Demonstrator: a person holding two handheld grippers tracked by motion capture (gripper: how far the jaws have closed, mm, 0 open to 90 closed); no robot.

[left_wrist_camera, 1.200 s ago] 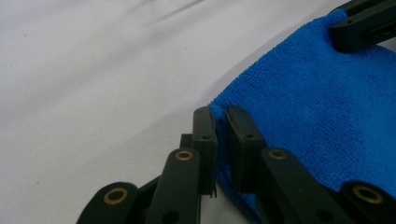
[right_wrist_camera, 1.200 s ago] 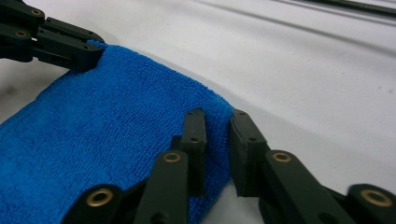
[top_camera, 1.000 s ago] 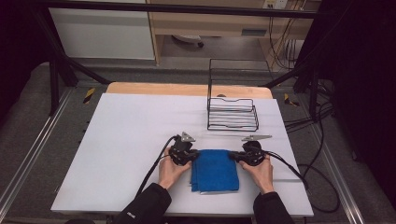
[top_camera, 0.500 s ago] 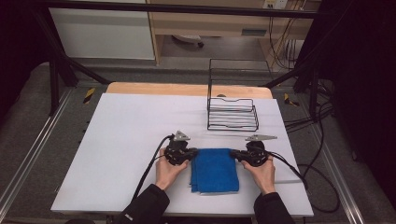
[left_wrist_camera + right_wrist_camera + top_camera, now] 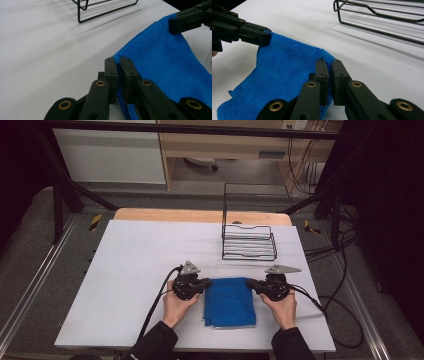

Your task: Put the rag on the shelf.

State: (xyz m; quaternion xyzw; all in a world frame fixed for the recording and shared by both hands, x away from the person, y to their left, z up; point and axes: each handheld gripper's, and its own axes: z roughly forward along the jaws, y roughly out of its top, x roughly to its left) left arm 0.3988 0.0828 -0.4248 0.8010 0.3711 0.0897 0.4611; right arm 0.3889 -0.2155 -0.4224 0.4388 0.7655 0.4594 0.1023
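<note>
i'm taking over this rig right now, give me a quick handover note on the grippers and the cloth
Left gripper: shut on the far left corner of the blue cloth.
Right gripper: shut on the far right corner of the same cloth.
The far edge is raised off the white table between the two grippers; the near part lies on the table, close to the person's edge.
The wire rack stands beyond the cloth, toward the far right.
Done: both far corners gripped and lifted.
Left: probably a fold, or a carry to the rack; I cannot tell which.
</note>
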